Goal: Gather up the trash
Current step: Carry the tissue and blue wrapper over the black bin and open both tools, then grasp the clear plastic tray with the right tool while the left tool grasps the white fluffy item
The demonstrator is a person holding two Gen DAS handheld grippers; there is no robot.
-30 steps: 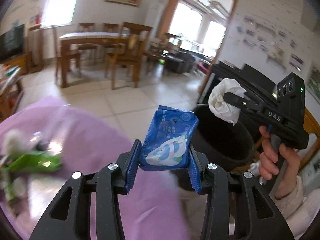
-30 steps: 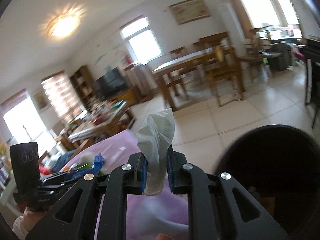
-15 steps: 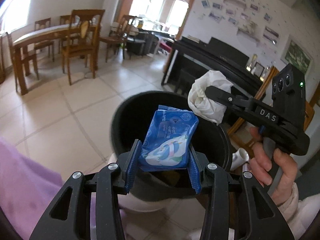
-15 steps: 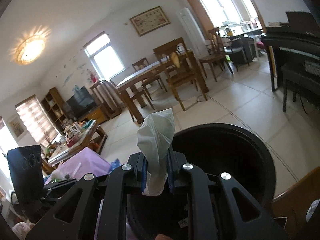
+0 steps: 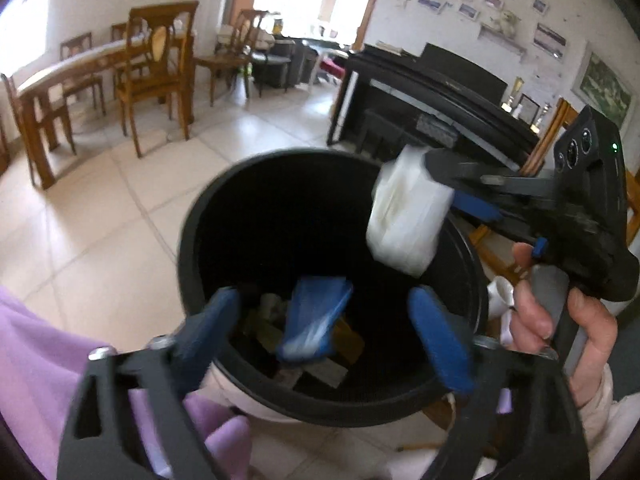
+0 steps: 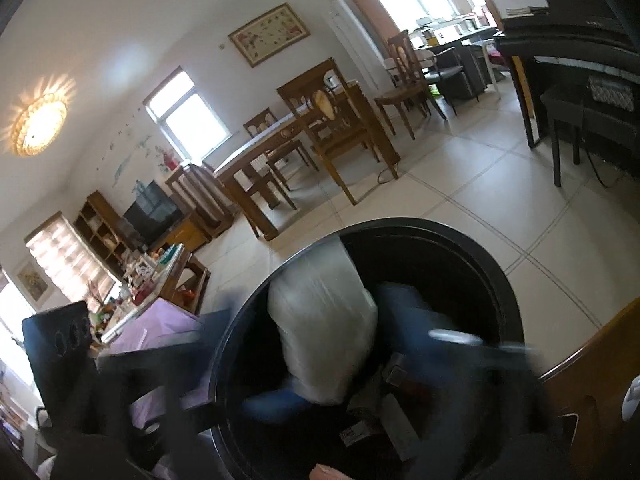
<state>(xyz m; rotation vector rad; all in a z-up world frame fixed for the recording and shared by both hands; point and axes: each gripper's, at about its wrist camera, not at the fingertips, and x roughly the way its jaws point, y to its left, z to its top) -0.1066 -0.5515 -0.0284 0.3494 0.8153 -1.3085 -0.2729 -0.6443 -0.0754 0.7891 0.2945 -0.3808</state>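
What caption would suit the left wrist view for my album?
Left tool open above the black bin, blue packet dropping in, white tissue beside the right tool.

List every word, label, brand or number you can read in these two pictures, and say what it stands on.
No text can be read in either view.
Blue plastic packet over the round black plastic bin: print blurred by motion.
Black upright piano: brand mark too small to read.
White label on litter inside the bin: too small to read.
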